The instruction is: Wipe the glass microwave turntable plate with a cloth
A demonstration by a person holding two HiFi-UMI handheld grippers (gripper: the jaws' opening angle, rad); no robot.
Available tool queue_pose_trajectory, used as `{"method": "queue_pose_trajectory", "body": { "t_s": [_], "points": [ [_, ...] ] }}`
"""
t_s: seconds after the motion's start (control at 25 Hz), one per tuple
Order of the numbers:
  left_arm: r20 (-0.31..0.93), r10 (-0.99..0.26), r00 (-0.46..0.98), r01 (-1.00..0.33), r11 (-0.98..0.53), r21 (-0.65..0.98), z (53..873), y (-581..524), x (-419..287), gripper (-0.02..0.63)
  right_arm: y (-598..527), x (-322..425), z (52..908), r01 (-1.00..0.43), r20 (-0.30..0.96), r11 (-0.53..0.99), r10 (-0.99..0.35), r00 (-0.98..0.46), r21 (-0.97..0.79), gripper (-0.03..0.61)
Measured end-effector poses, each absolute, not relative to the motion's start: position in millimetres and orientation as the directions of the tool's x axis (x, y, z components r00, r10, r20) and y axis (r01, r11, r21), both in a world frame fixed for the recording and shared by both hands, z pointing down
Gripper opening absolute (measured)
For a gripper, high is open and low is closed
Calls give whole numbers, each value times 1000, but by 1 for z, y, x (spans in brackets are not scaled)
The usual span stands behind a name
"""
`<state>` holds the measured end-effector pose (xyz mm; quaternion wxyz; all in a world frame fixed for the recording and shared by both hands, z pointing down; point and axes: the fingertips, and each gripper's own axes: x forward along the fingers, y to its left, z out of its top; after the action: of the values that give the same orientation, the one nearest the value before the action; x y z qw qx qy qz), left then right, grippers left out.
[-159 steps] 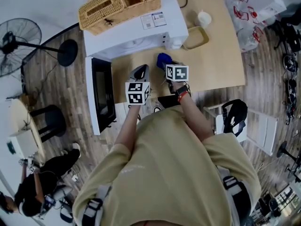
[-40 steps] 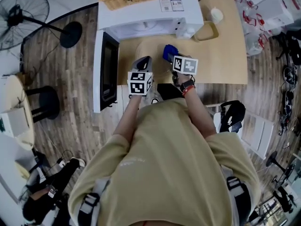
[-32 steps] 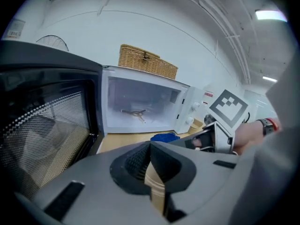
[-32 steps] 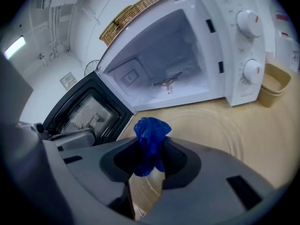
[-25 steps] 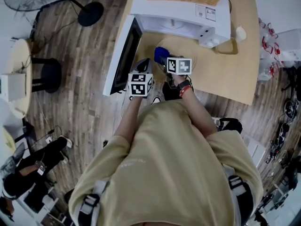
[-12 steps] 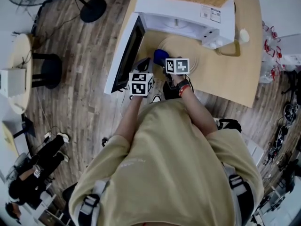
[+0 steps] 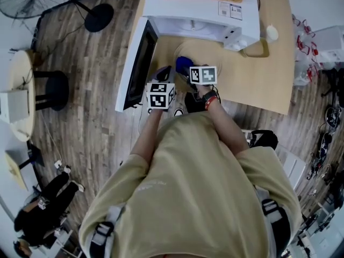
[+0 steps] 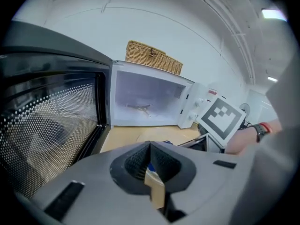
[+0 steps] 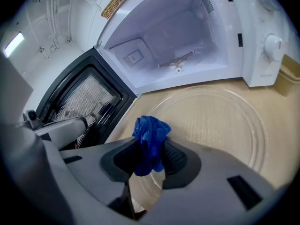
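To the left of the left gripper (image 8: 150, 154) the microwave door (image 8: 47, 125) stands wide open, its dotted screen close beside the tool. This gripper's jaws are closed against each other at the tips with nothing pinched between them. Through the slit below the tips only a sliver of table and of blue shows. Straight ahead of it is the white microwave (image 8: 150, 100), its cavity holding only a three-armed roller support (image 8: 139, 108), with a wicker basket (image 8: 152, 57) on its roof. Just to the right of the left tool is the right gripper (image 9: 151, 156). Its jaws are clamped on a bunched blue cloth (image 9: 150, 135), which sticks up above the pads and hangs down between them. Ahead of these jaws and slightly to their right, the glass turntable plate (image 9: 220, 125) lies flat on the wooden table (image 9: 281, 139), outside the oven and in front of its opening. The cloth is over the plate's near-left rim, though whether it touches the glass cannot be told. Farther right, past the microwave's dial panel, a tan container (image 9: 288, 74) sits on the table.
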<state>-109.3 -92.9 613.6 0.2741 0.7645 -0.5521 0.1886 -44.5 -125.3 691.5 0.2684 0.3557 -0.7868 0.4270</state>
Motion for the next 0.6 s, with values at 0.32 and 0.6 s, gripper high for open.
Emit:
{"method": "queue_pose_trajectory", "body": {
  "t_s": [0.32,0.6],
  "points": [
    [584,-725,366,-930,-297,215,614,-96,-87,9,-128,-10,692,-826,736,319,-380,-560,-465,135],
    [582,-704,408,-912,-350,216,615,-99,-67,9,-130,17,690,-852,738,266,-425,-524,-451,135]
  ]
}}
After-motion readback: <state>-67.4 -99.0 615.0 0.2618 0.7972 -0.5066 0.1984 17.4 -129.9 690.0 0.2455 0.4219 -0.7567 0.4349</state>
